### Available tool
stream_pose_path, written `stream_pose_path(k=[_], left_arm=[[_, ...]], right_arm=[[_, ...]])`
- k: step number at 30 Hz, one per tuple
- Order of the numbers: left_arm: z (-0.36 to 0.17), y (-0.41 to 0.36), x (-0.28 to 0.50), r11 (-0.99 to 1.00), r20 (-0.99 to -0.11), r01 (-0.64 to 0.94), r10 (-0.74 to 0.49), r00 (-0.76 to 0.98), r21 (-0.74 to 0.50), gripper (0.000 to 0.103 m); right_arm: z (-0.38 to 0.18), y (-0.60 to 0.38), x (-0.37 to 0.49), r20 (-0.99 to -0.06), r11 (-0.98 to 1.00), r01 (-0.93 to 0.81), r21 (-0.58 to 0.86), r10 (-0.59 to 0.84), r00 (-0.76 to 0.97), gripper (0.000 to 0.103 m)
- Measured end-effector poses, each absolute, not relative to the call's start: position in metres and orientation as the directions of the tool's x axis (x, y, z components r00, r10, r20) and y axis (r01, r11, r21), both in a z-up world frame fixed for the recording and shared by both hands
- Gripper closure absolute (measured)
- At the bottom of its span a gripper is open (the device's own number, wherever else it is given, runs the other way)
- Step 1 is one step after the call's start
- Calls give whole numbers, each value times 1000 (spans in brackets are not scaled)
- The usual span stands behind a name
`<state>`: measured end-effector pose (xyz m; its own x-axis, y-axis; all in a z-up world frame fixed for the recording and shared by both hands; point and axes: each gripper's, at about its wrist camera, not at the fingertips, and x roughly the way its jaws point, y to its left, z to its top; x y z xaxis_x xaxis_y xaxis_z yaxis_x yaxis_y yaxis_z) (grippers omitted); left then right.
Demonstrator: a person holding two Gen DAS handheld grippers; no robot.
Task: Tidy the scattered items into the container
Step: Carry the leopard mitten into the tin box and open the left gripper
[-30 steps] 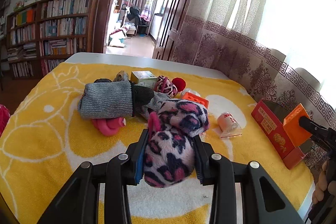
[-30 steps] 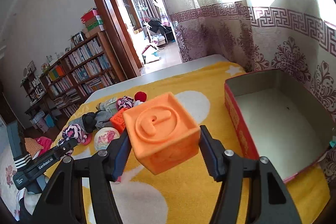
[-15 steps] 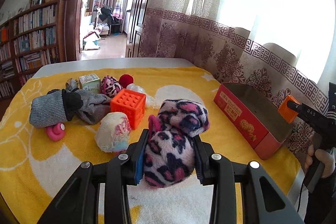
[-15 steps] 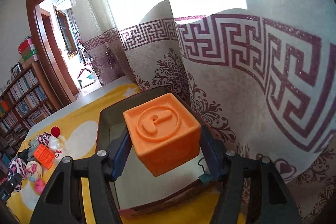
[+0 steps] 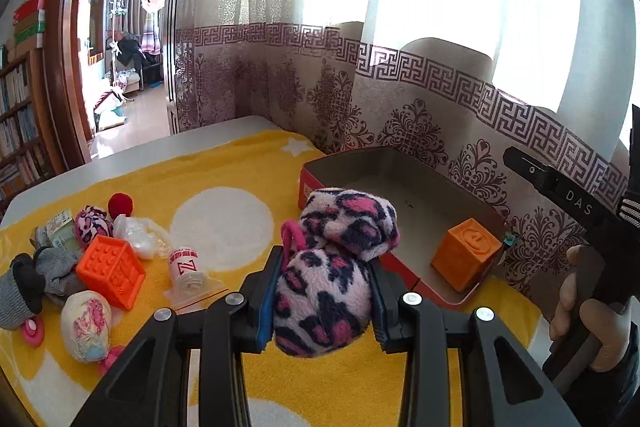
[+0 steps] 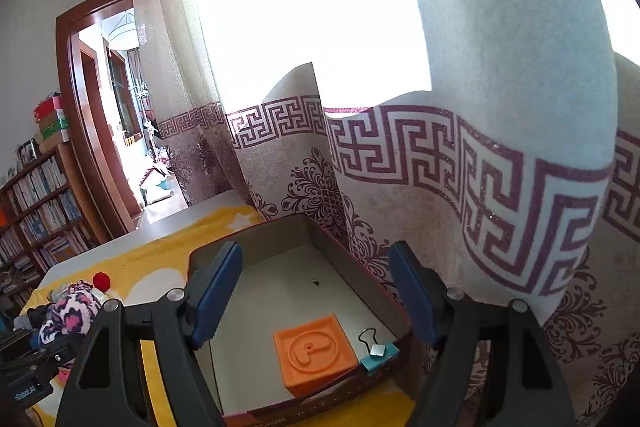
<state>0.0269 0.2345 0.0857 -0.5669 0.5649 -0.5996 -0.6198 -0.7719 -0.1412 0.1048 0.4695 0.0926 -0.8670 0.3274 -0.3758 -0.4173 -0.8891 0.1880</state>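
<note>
Orange "P" cube [image 6: 314,351] dropped into tin [image 6: 256,239], right hand-held gripper [image 6: 316,291] just opened, left hand-held gripper [image 5: 322,297] clamping leopard sock [image 5: 324,291]

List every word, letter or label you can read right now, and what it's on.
"DAS": side of the right gripper.
"P": raised on the orange cube in the red box.
"Z": small white roll.
Green packet print: too small to read.

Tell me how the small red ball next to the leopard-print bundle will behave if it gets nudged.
The red ball is round with no flat side, so it would probably roll. The yellow towel looks plush, likely stopping it soon. Its fuzzy look suggests something light and soft.
</note>
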Motion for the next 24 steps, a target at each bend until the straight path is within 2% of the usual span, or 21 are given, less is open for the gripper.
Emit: stream_pose_path(k=[7, 10, 11, 16, 17, 18, 19, 20, 24], left_arm=[[91, 300, 18, -687, -588, -706, 646, -487, -169, 64], [87, 319, 9, -653, -591, -720, 684, -428, -235, 63], [84, 327, 4, -642, -595, -720, 696, -402, -264, 60], [69, 342, -17, -610, -616, -687, 730, -296, -393, 59], [67, 340, -18, -616, -622, -681, 726, -295, -396, 57], [65, 337, -19, -621, -624, -678, 722, -298, -394, 51], [64, 332, -19, -631, -622, -670, 718, -313, -392, 36], [65, 325, -19, -645, -613, -656, 715, -336, -392, 30], [70, 299, -21, -673, -600, -617, 707, -375, -408, 30]], right_arm=[[110, 473, 122, -296, -872, -438, 218, 368, -881, 23], [112, 475, 126, -280, -865, -443, 235, 376, -883, 23], [113, 476, 127, -277, -863, -445, 239, 379, -883, 23], [108, 474, 121, -287, -864, -447, 232, 378, -880, 23], [107, 475, 119, -292, -863, -447, 234, 377, -879, 23], [106, 475, 118, -294, -862, -449, 235, 377, -878, 23], [107, 474, 122, -296, -862, -450, 234, 377, -878, 23], [106, 474, 121, -299, -862, -450, 233, 377, -877, 23], [101, 470, 117, -320, -867, -443, 229, 362, -875, 23]])
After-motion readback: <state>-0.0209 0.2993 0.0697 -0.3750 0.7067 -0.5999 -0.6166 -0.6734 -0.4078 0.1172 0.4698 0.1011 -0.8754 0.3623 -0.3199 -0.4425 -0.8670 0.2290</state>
